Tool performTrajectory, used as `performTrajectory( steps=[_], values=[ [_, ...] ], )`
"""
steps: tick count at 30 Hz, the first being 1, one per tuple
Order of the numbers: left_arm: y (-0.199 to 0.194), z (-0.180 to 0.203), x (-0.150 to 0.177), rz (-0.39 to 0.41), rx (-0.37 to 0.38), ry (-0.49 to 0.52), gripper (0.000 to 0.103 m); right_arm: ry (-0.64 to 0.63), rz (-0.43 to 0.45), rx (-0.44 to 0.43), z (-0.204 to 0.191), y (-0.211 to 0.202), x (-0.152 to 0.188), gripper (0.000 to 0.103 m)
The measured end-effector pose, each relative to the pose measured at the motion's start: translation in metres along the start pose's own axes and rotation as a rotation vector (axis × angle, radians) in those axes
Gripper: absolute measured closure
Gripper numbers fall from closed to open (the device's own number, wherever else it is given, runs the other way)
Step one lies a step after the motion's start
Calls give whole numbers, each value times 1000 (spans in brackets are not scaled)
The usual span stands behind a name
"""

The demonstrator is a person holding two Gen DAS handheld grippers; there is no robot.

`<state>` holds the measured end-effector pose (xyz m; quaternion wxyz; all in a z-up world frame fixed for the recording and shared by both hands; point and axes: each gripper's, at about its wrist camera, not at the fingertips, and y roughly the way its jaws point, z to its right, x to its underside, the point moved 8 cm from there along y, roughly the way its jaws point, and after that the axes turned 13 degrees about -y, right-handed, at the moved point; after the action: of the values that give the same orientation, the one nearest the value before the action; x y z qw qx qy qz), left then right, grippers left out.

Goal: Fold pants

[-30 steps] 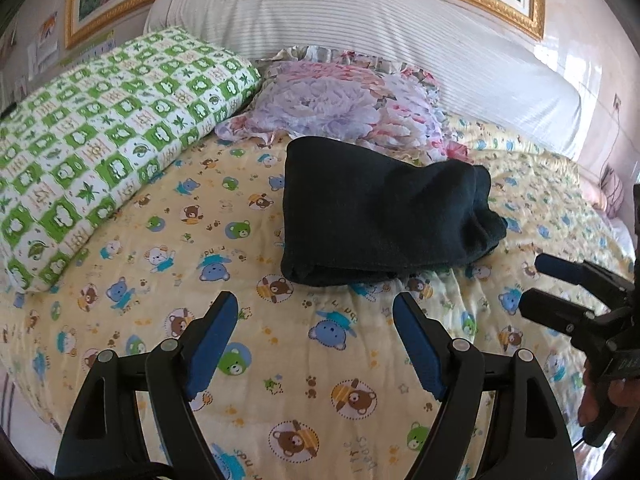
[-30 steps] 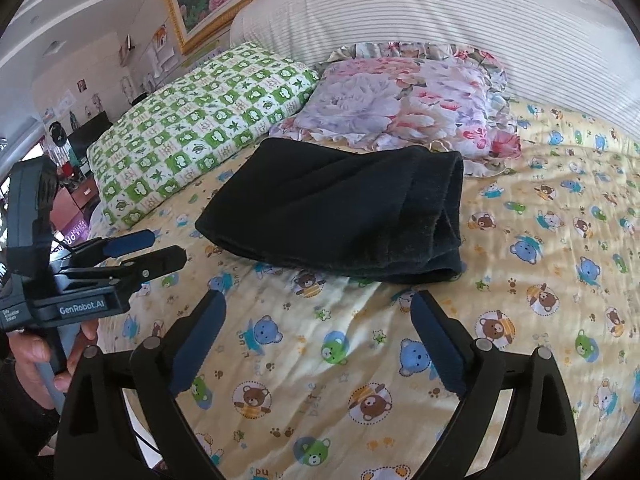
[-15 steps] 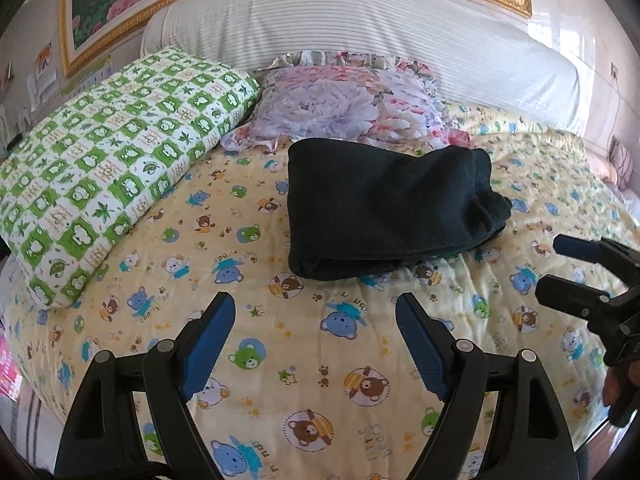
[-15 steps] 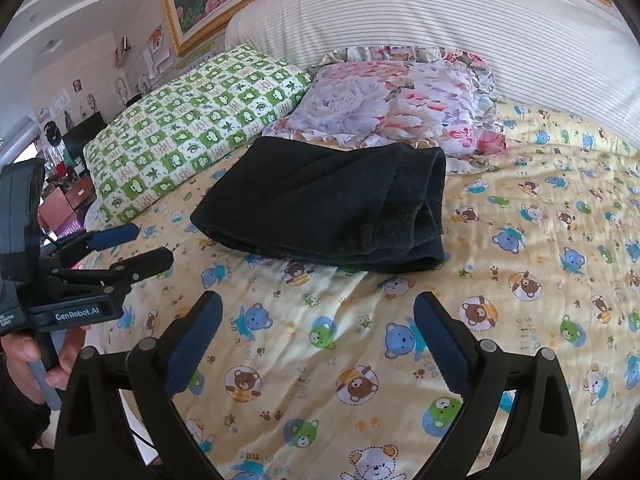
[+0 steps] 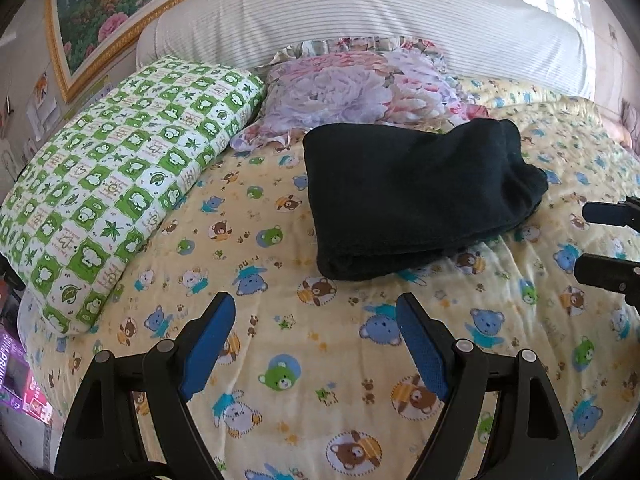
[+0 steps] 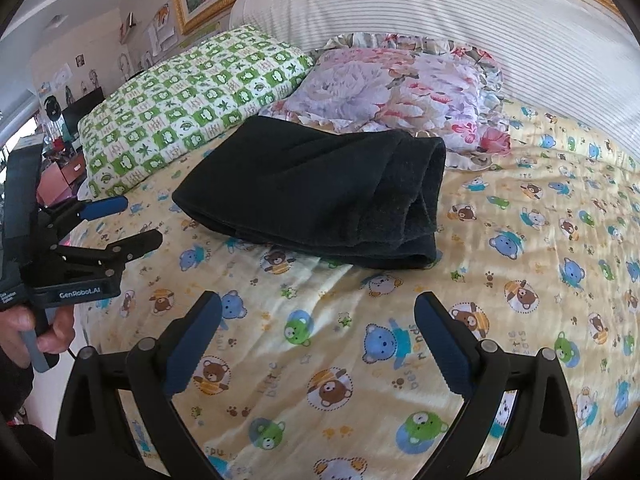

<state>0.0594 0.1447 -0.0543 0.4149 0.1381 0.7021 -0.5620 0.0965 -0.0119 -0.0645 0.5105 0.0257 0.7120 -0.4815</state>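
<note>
Pants point(image 5: 416, 196), black and folded into a bundle, lie on the bear-print bed point(image 5: 280, 320) just before two pillows. Left gripper point(image 5: 316, 344) and right gripper point(image 6: 320, 340) hover apart from them, jaws spread wide, grasping nothing.

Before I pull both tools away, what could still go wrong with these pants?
1. The black pants show loose, uneven layers at their right end; the stack may splay open.
2. Their far edge seems to meet the floral pillow, so shifting it could disturb the fold.
3. The soft bedspread is wrinkled, so the bundle may sag.
</note>
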Motion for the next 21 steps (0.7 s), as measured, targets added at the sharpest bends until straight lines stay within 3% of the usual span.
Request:
performTrajectory(
  steps=[21],
  values=[
    [33,19,-7,-44,25,28,20,-23,-2,-40,12,27,-16,6]
  ],
)
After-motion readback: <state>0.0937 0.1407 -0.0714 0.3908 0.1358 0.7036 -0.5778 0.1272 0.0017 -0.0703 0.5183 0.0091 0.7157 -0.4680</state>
